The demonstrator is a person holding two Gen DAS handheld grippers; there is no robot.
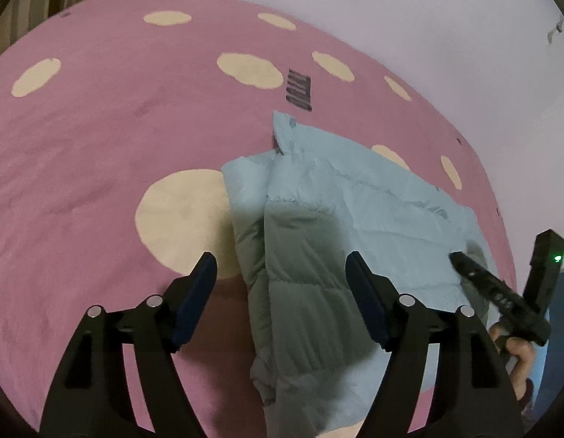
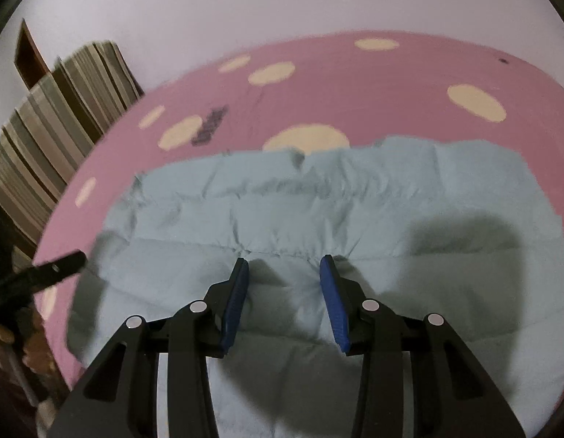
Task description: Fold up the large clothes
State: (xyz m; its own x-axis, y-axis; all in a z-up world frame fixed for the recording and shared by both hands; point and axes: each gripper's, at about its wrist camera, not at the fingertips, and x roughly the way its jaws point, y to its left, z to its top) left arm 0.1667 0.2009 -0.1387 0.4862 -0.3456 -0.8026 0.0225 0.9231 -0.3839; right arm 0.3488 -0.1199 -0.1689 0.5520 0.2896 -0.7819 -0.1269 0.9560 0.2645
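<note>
Left wrist view: both grippers, left (image 1: 282, 270) and right (image 2: 284, 268), are being held wide open, gripping nothing; the puffy jacket (image 1: 355, 219) is probably being left to spring unfolded.

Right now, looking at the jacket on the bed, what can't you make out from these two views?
- Jacket near hem, left wrist view: hidden behind the left gripper and cut off by the lens rim.
- Jacket's near part, right wrist view: covered by the right gripper and its shadow.
- Dark mark on the bedspread: too small in the left view, blurred in the right.
- Sleeves: folds show at the jacket's left edge, but how they lie is unclear.
</note>
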